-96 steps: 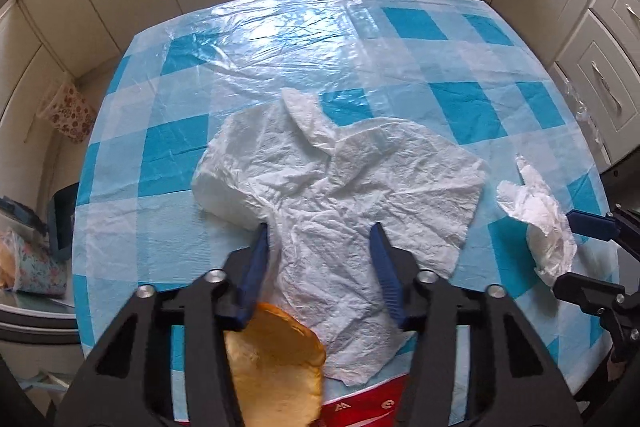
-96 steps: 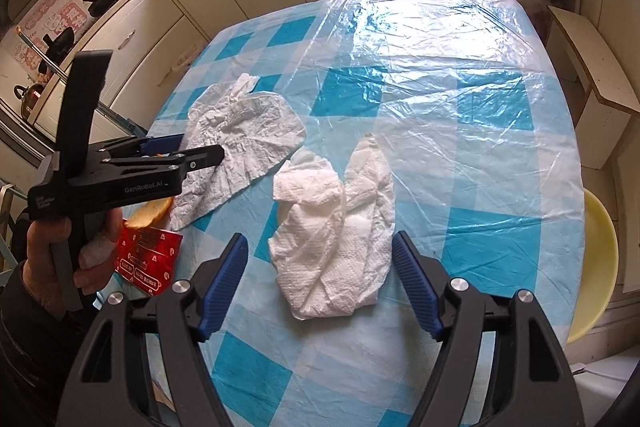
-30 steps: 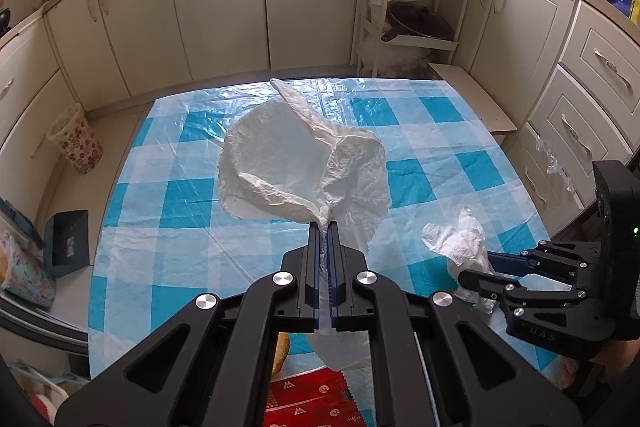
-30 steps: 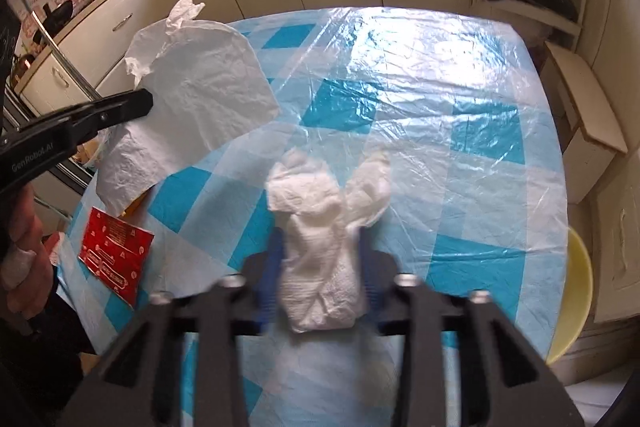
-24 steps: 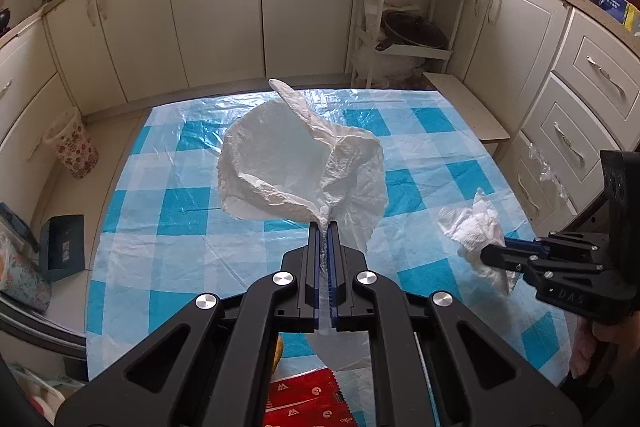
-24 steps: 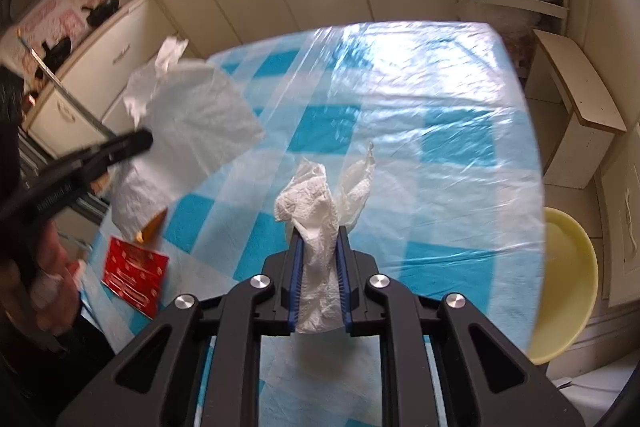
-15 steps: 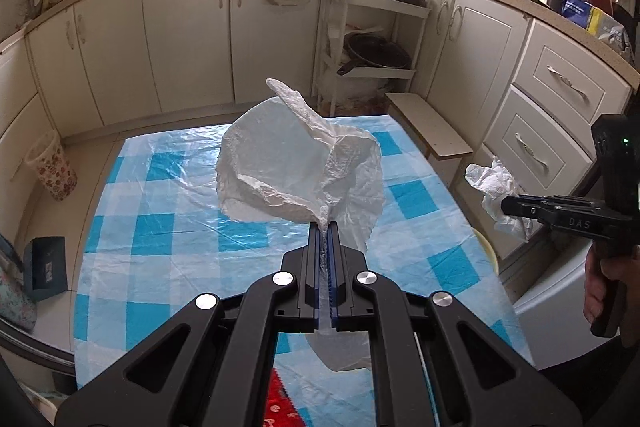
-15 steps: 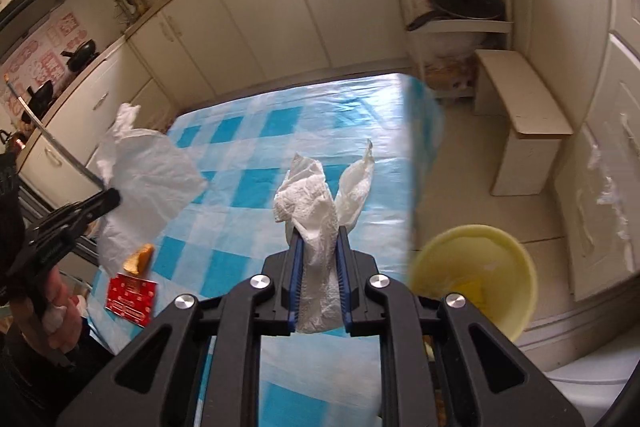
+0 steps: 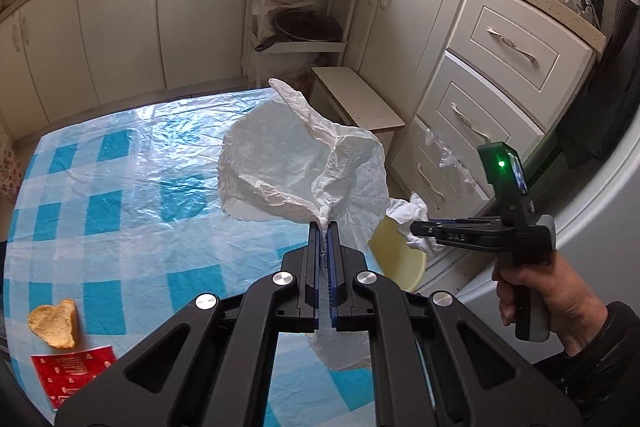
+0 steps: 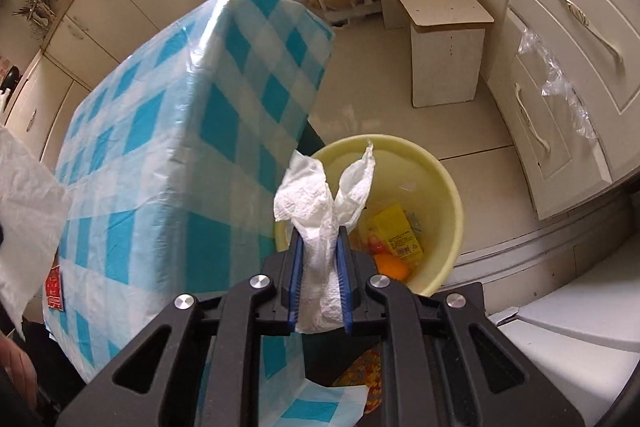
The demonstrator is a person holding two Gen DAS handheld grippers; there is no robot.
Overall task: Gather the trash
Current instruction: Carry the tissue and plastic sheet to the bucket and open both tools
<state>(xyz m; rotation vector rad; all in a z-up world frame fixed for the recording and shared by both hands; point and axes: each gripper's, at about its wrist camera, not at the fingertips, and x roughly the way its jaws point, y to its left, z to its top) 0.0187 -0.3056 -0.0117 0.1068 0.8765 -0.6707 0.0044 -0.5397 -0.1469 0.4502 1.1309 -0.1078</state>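
Note:
My left gripper is shut on a large crumpled white paper sheet and holds it up above the table's right side. My right gripper is shut on a crumpled white paper towel and holds it over the near rim of a yellow bin on the floor beside the table. The bin holds a yellow packet and an orange fruit. In the left wrist view the right gripper and its towel hang over the bin.
The table has a blue-checked plastic cloth. A yellow chip and a red wrapper lie at its near left. A low white stool stands on the floor beyond the bin. Cream drawers line the right.
Both grippers closed on their papers and lifted them off the table. The right gripper swung right, past the table edge, to above the yellow bin. The left gripper turned right as well.

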